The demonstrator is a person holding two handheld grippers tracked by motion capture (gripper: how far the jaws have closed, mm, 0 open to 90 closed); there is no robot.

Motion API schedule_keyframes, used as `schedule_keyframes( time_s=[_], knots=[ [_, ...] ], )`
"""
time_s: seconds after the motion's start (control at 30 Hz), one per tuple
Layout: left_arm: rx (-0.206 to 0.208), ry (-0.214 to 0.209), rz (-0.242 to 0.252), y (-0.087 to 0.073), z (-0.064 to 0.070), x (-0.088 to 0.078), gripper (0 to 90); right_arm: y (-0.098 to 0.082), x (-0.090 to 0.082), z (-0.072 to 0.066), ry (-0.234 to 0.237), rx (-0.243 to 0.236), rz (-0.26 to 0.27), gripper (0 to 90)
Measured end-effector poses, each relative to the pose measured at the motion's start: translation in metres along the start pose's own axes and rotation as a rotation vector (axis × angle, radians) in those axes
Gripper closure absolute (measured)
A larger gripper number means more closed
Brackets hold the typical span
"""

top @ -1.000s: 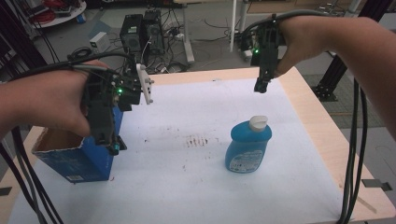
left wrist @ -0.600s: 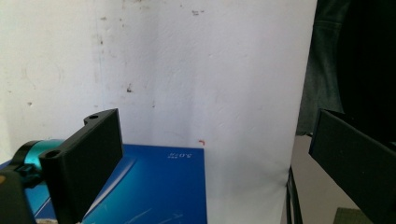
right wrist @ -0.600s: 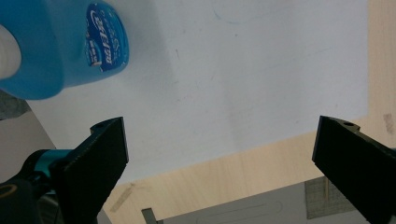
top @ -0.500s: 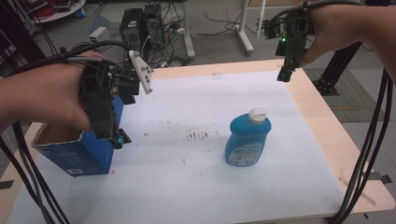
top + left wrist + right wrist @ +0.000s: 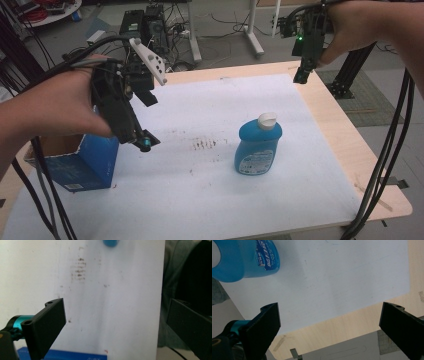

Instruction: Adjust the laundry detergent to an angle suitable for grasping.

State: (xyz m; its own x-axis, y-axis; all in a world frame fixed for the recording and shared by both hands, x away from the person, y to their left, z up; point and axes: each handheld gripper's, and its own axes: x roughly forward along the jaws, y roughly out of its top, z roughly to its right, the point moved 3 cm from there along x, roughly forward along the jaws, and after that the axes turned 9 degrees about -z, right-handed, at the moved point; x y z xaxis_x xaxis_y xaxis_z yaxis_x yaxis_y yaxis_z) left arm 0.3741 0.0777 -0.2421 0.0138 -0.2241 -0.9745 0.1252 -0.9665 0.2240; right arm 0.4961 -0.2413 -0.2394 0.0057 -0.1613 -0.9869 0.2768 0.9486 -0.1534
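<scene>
A blue detergent bottle (image 5: pixel 257 147) with a white cap stands upright right of the table's middle. An open-topped blue cardboard box (image 5: pixel 85 160) sits at the near left. My left gripper (image 5: pixel 142 141) hovers just right of the box, above the white mat, tilted down. In the left gripper view its jaws (image 5: pixel 115 312) stand wide open with nothing between them, the box edge (image 5: pixel 75 357) below and the bottle (image 5: pixel 110 242) far ahead. My right gripper (image 5: pixel 302 76) hangs over the far right corner; its jaws (image 5: pixel 329 312) are open and empty, with the bottle (image 5: pixel 244 260) at upper left.
A white mat (image 5: pixel 210 200) covers the wooden table (image 5: pixel 345 140); a brown smudge (image 5: pixel 205 144) marks its middle. Black cables (image 5: pixel 385 150) trail from both grippers along the table's sides. Equipment and stands (image 5: pixel 145 25) crowd the floor beyond the far edge.
The left gripper has drifted right, away from the box. The right gripper has swung right and farther off, from above the mat to the far right corner.
</scene>
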Motion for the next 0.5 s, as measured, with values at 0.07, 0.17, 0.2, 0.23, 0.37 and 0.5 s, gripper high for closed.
schedule_keyframes(
  time_s=[0.07, 0.17, 0.2, 0.23, 0.37, 0.5],
  knots=[
    [-0.001, 0.003, 0.018, 0.003, -0.001, 0.002, 2.9, 0.000, -0.001, -0.001, 0.000, 0.007, 0.001, 2.5],
    [-0.004, 0.016, 0.041, 0.009, -0.001, 0.007, 2.9, 0.001, -0.001, -0.002, -0.002, -0.003, 0.009, 2.5],
    [-0.004, 0.016, 0.041, 0.009, -0.001, 0.007, 2.9, 0.001, -0.002, -0.002, -0.006, -0.003, 0.009, 2.5],
    [-0.006, 0.013, 0.052, 0.013, -0.002, 0.011, 2.9, 0.001, -0.002, -0.002, -0.004, -0.005, 0.011, 2.5],
    [-0.012, -0.009, 0.086, 0.022, -0.002, 0.019, 2.9, 0.001, -0.002, -0.003, 0.000, -0.005, 0.010, 2.5],
    [-0.022, -0.024, 0.109, 0.029, -0.003, 0.028, 2.9, 0.002, -0.003, -0.004, 0.000, -0.005, 0.016, 2.5]
  ],
)
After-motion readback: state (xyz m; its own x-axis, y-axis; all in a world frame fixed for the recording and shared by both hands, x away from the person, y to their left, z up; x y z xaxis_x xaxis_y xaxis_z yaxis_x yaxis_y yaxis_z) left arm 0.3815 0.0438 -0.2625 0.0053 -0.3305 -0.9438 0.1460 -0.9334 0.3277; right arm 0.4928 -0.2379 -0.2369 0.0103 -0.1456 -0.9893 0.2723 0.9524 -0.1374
